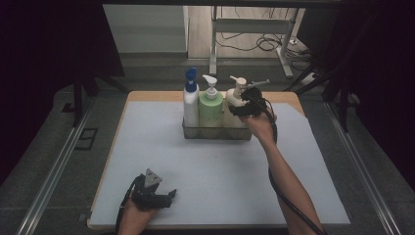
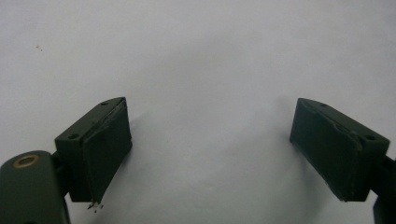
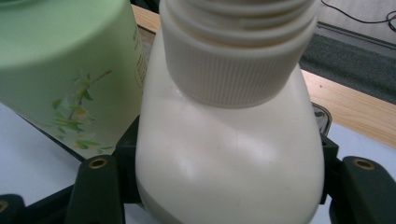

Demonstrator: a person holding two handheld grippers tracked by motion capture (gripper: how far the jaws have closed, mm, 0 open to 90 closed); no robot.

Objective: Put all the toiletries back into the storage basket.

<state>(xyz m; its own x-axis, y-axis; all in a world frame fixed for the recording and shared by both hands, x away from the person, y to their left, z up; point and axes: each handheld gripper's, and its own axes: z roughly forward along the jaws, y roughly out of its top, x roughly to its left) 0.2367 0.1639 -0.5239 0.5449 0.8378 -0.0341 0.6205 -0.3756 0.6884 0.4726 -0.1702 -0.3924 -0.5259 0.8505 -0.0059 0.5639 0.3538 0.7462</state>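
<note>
Dim room, white-topped counter (image 1: 220, 171). I have the right gripper (image 1: 244, 105) clamped on the cream pump bottle (image 3: 229, 154), upright in the clear tray (image 1: 215, 133) beside the green bottle (image 1: 211, 108). My left gripper (image 2: 210, 149) rests open.

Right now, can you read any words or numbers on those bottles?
No words can be read.
Green pump bottle: a small printed block beside its flower picture, too blurred to read.
Cream pump bottle: plain where it shows, held between the right gripper jaws.
Blue-capped white bottle: too small to tell.
</note>
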